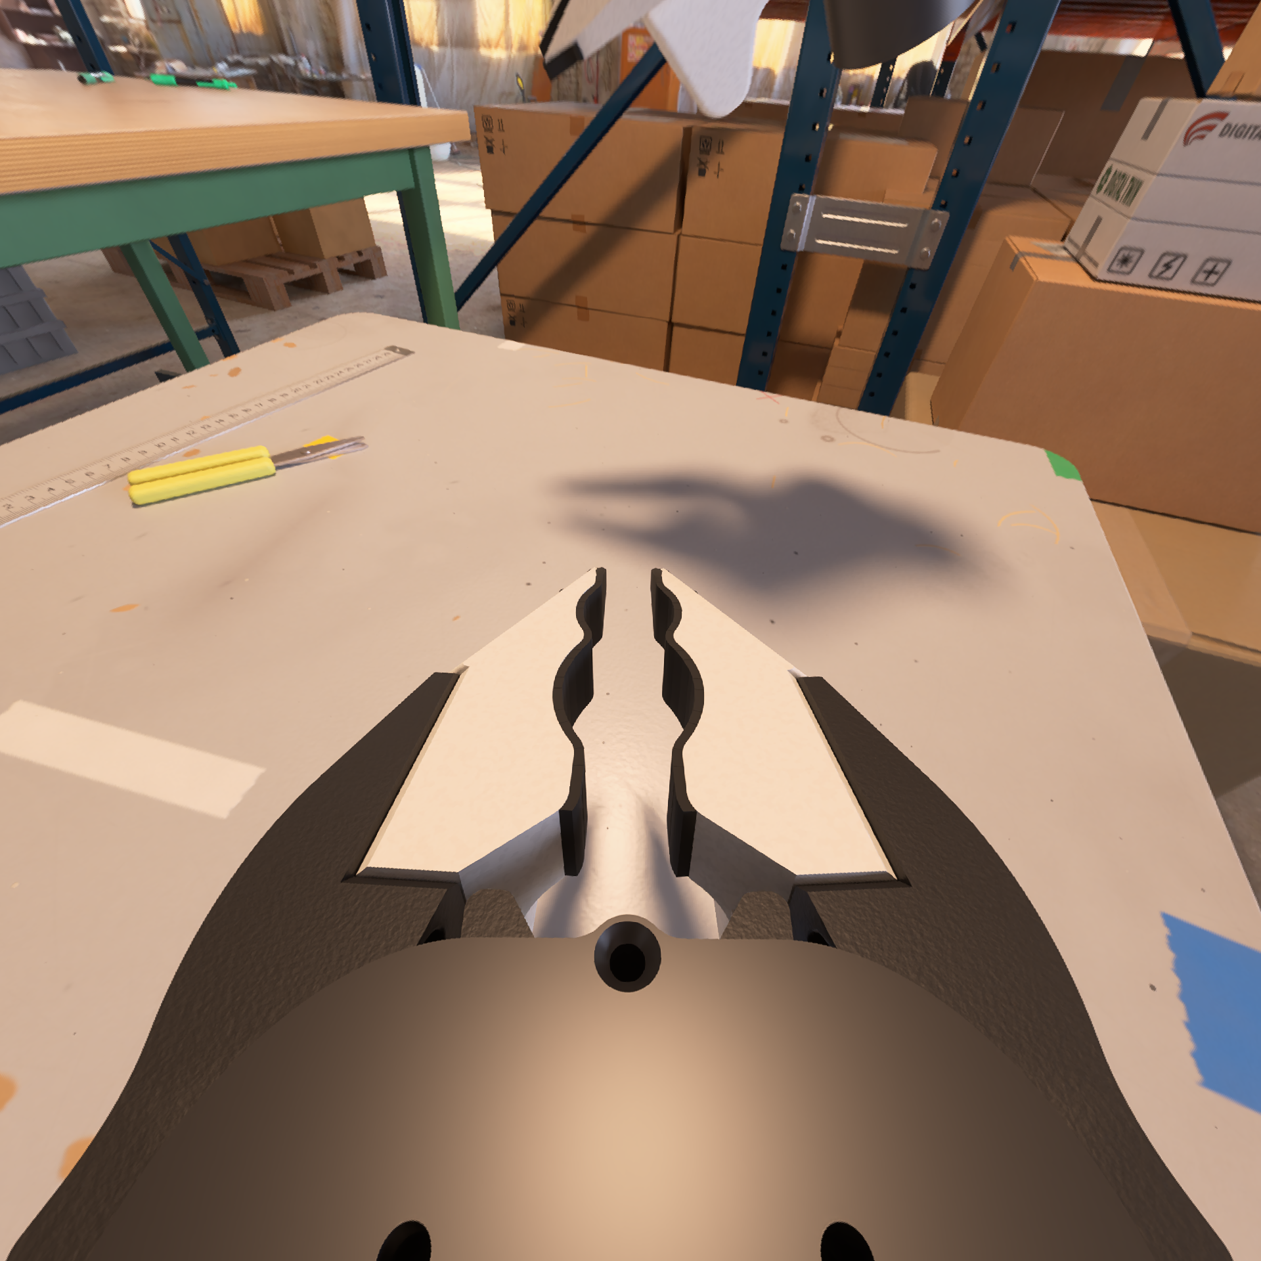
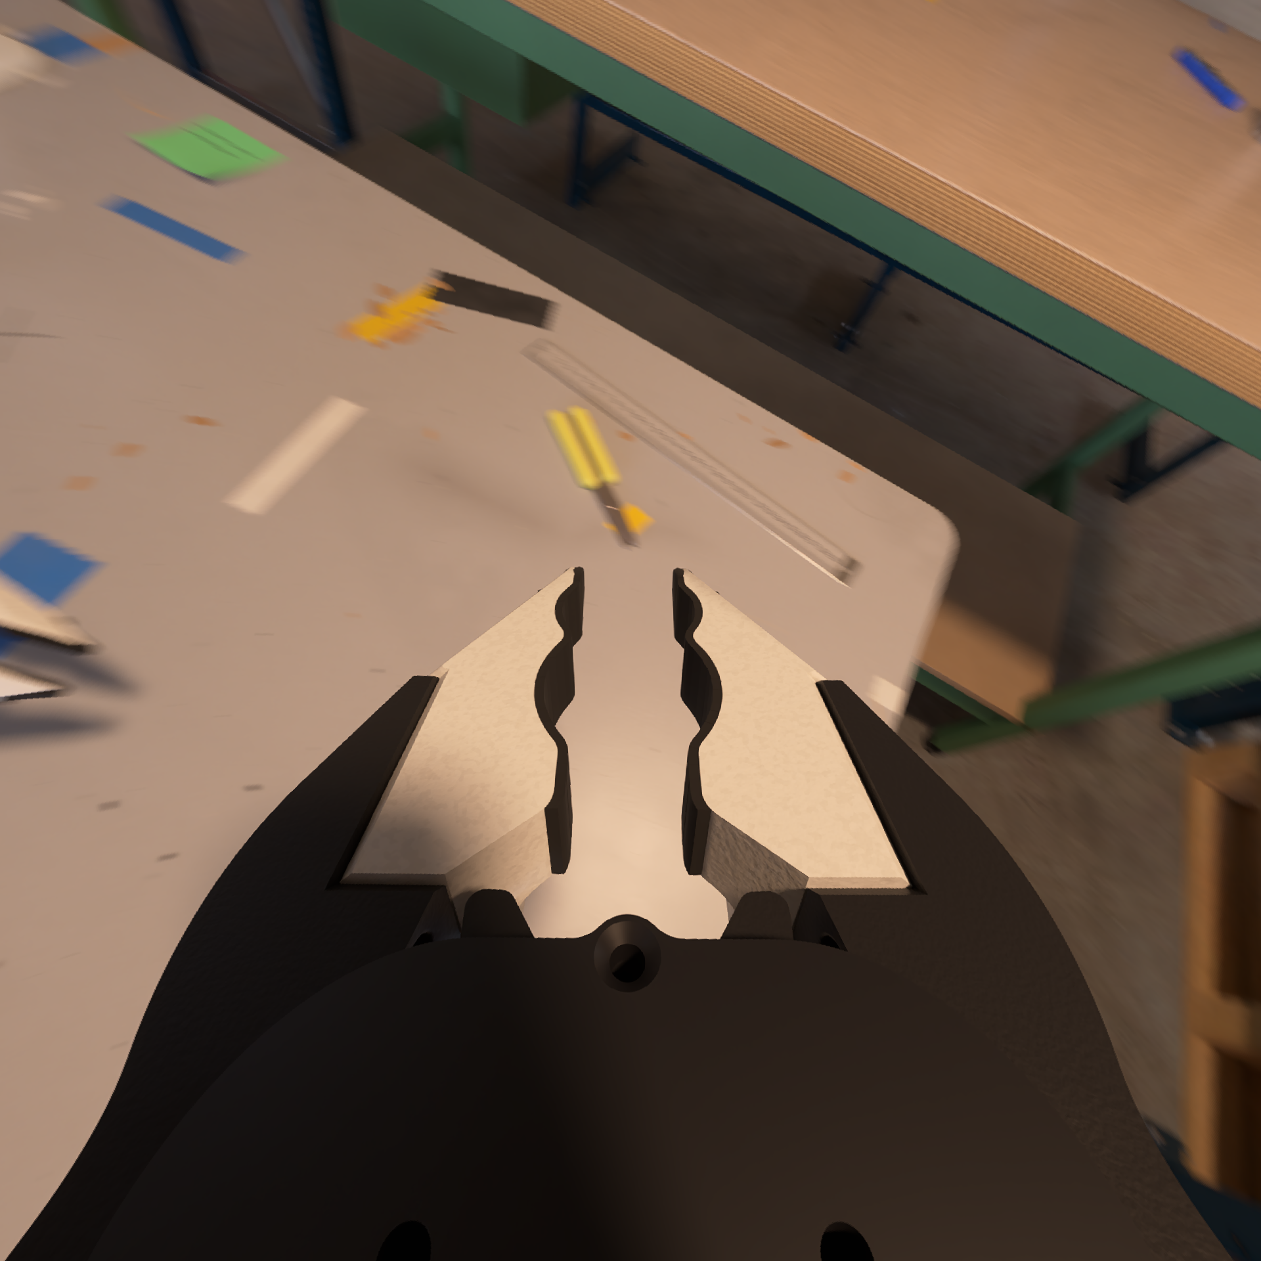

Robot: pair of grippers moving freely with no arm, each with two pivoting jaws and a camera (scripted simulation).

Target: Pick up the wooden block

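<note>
No wooden block shows in either view. My left gripper hovers over the beige table, its jaws a narrow gap apart with nothing between them. My right gripper is above the same table near its far corner, jaws apart and empty; this view is motion-blurred. In the left wrist view a white finger and dark body of the other gripper hang at the top edge, casting a shadow on the table ahead of my left fingertips.
A yellow-handled tool and a steel ruler lie at the table's left; both show in the right wrist view. Tape patches dot the top. A green-framed bench and cardboard boxes stand beyond.
</note>
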